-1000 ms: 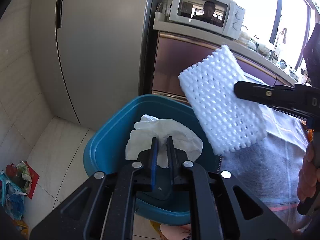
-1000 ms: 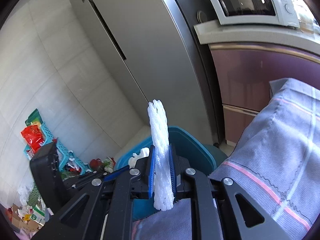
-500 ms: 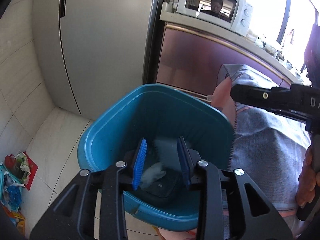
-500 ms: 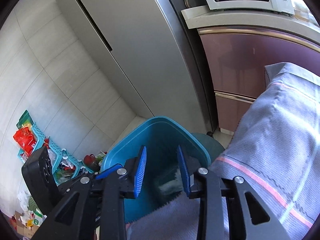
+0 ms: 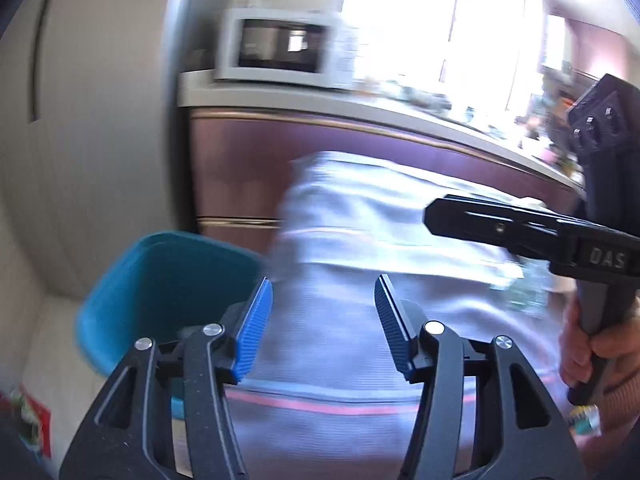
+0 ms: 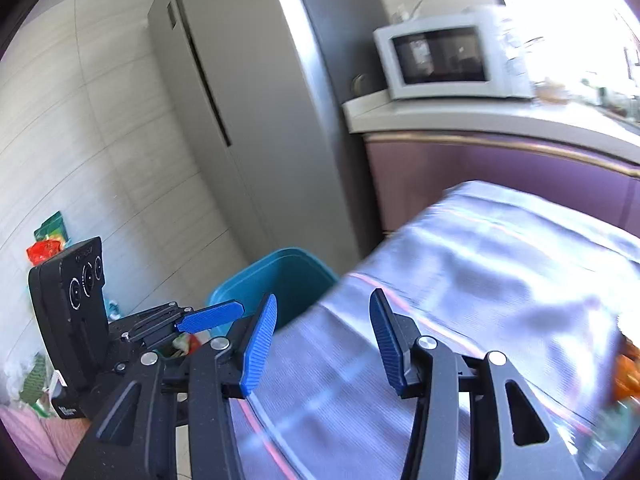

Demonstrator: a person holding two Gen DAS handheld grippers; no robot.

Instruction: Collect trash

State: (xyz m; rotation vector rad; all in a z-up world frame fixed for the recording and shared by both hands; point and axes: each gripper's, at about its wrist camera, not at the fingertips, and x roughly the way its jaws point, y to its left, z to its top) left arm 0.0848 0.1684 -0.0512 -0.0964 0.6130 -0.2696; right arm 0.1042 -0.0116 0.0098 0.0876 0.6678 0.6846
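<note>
The blue trash bin stands on the floor at the table's left edge; it also shows in the right wrist view. Its contents are hidden from here. My left gripper is wide open and empty over the grey cloth-covered table, just right of the bin. My right gripper is wide open and empty above the same cloth. The right gripper also shows in the left wrist view, held by a hand. Both views are motion blurred.
A steel fridge stands behind the bin. A white microwave sits on a counter over maroon cabinets. Bags and clutter lie on the floor at left. Orange items sit at the table's right edge.
The white tissue and the white foam net left the grippers and dropped into the bin. Both grippers opened wide and swung right, from over the bin to over the table cloth.
</note>
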